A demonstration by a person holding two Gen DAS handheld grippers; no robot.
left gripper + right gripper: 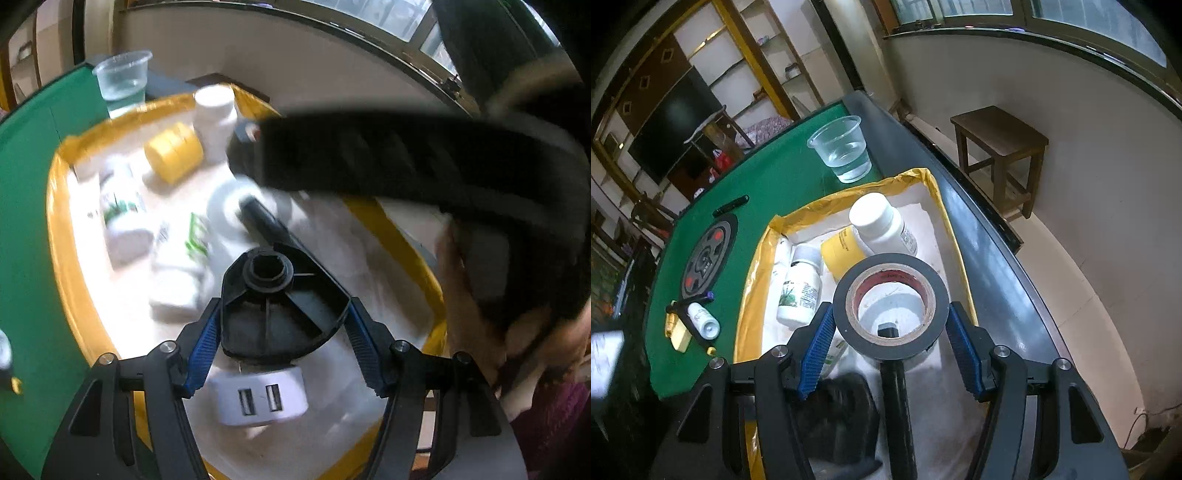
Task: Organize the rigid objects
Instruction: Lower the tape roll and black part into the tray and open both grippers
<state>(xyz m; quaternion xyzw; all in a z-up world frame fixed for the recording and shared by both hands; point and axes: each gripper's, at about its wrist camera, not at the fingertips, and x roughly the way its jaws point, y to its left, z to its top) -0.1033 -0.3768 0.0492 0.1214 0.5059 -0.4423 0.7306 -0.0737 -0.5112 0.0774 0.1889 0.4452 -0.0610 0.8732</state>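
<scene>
1. Here, the yellow-rimmed box point(945, 221) sits on the green table point(768, 184), its far right corner close to the table's dark edge band point(990, 258).
2. Inside the box, free floor is scarce: a white pill bottle point(882, 225), a yellow tape roll point(840, 254) and a green-labelled white bottle point(799, 288) crowd the far half.
3. A clear plastic cup point(844, 147) holding water stands just beyond the box's far wall.
4. The right gripper point(891, 347) pinches a roll of black tape point(891, 306) across its outer rim, both blue pads point(818, 347) pressed to it, above the box's near half.
5. The tape roll is glossy black with a brownish cardboard core and stands tilted, its hole facing the camera.
6. The left gripper point(284, 347) clamps a black plastic fitting point(284, 306), ribbed inside, with a round socket at its far end.
7. Below that fitting, a white two-port USB charger point(262, 400) lies on the box floor.
8. A black rod point(264, 221) lies beyond the fitting, over a white tape roll point(229, 206).
9. To the left of the box, a round black control panel point(707, 254) and a small white bottle point(703, 321) occupy the green felt.
</scene>
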